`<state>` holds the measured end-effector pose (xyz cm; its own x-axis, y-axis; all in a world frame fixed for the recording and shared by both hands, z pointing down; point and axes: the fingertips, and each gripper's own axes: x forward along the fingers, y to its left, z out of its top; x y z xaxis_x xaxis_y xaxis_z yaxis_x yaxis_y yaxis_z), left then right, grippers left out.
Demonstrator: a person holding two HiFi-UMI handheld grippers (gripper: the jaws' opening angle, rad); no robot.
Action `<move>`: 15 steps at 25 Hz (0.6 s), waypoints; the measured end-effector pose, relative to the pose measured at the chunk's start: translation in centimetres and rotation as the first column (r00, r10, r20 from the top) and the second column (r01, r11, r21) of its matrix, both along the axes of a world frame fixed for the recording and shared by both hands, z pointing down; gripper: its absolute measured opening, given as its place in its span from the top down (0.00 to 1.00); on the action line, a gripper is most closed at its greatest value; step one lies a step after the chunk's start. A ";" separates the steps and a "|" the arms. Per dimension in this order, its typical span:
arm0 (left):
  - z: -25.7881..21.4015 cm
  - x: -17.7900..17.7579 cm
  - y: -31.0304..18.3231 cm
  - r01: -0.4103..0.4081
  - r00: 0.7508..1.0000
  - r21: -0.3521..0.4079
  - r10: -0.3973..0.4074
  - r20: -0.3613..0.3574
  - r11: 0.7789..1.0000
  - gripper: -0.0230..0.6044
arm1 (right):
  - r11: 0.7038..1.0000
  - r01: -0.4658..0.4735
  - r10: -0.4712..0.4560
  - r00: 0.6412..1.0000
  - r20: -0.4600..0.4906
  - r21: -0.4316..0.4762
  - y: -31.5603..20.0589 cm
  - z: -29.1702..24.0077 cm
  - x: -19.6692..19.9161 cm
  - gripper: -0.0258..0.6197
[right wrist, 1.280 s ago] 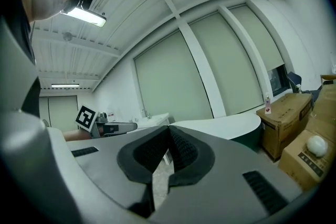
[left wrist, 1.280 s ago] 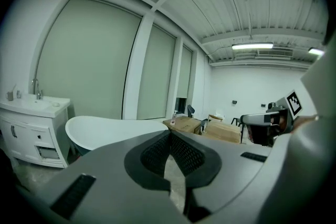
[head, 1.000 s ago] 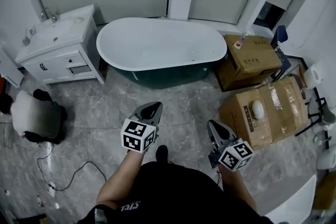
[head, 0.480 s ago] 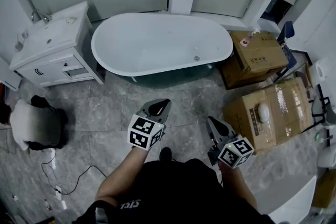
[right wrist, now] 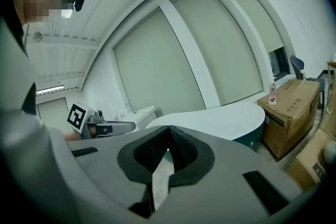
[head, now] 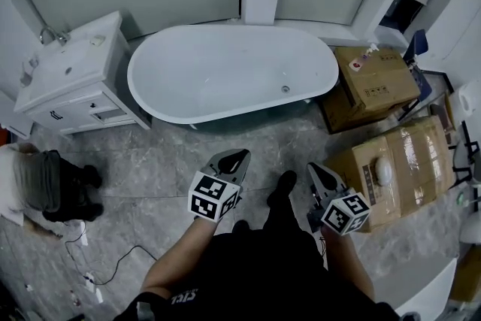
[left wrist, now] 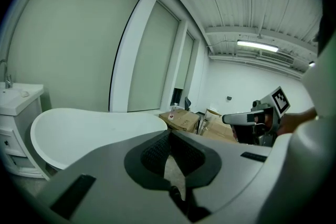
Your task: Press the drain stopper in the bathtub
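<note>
The white oval bathtub point(head: 225, 71) stands against the far wall, and its small round drain stopper point(head: 285, 89) shows on the tub floor near the right end. My left gripper point(head: 240, 155) is shut and empty, over the grey floor well short of the tub. At about the same distance from the tub my right gripper point(head: 314, 169) is also shut and holds nothing. In the left gripper view the closed gripper point(left wrist: 169, 136) points at the tub rim point(left wrist: 79, 128). The right gripper point(right wrist: 168, 131) faces the tub point(right wrist: 220, 118) too.
A white vanity with a sink point(head: 68, 79) stands left of the tub. Cardboard boxes point(head: 379, 83) point(head: 398, 162) crowd the right side. A dark bundle point(head: 45, 180) and a cable point(head: 113, 259) lie on the floor at left. The person's shoe point(head: 284, 184) is between the grippers.
The person has stepped toward the tub, which now sits lower and closer in the head view. A shoe has come forward between the grippers. Both grippers stay shut.
</note>
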<state>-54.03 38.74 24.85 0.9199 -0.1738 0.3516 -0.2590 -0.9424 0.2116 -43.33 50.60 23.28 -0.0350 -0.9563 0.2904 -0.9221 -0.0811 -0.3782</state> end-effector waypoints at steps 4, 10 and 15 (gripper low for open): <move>0.9 3.3 -2.5 0.032 0.999 -0.003 -0.031 0.019 0.999 0.94 | 0.998 0.062 -0.062 0.998 0.003 0.004 -3.7 0.9 3.7 0.94; 1.2 10.7 -8.3 0.106 0.994 -0.023 -0.105 0.042 0.994 0.94 | 0.994 0.112 -0.112 0.993 0.033 -0.004 -10.4 1.5 12.2 0.94; 0.5 18.6 -12.6 0.140 0.988 -0.009 -0.139 0.075 0.990 0.94 | 0.984 0.180 -0.179 0.983 0.051 -0.007 -15.5 1.5 20.0 0.94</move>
